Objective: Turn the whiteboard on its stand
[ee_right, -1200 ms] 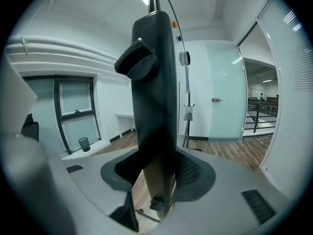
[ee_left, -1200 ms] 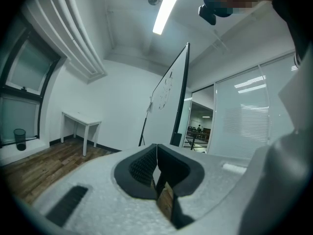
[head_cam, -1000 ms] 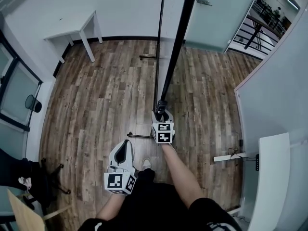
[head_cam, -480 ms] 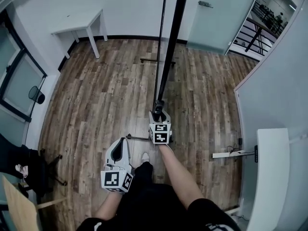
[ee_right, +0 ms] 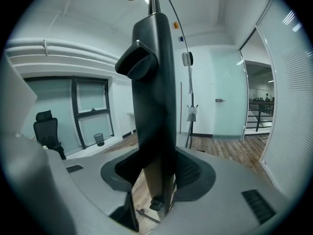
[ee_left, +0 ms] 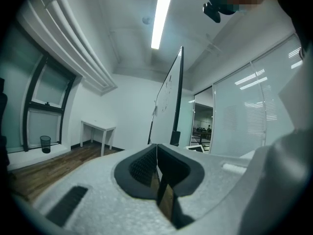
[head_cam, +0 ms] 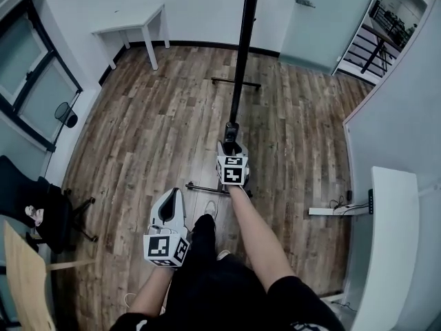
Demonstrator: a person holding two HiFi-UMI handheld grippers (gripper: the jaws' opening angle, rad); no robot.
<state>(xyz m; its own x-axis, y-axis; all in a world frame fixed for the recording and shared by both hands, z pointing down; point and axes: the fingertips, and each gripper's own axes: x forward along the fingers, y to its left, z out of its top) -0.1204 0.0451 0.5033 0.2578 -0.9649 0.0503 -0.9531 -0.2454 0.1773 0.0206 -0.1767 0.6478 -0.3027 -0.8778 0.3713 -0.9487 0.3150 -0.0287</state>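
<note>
The whiteboard point(head_cam: 241, 54) appears edge-on in the head view, a thin black line running up from my right gripper point(head_cam: 231, 142). Its stand's foot bars lie on the floor, one far point(head_cam: 236, 83) and one near point(head_cam: 204, 188). In the right gripper view the whiteboard's black frame edge point(ee_right: 156, 106) fills the gap of my right gripper point(ee_right: 159, 177), which is shut on it. My left gripper point(head_cam: 170, 198) hangs low by my left leg, shut and empty. In the left gripper view, past the left gripper point(ee_left: 156, 148), the whiteboard point(ee_left: 168, 106) rises ahead.
A white table point(head_cam: 138, 26) stands against the far wall. A black office chair point(head_cam: 41, 212) and a small bin point(head_cam: 67, 114) are by the left windows. A glass door point(head_cam: 324, 19) is at the back right. A white desk point(head_cam: 393, 240) and a power strip point(head_cam: 331, 211) lie at the right.
In the head view the whiteboard's edge now stands more upright and the room has slid to the right. My right gripper, still on the frame, sits slightly higher. The left gripper stays low.
</note>
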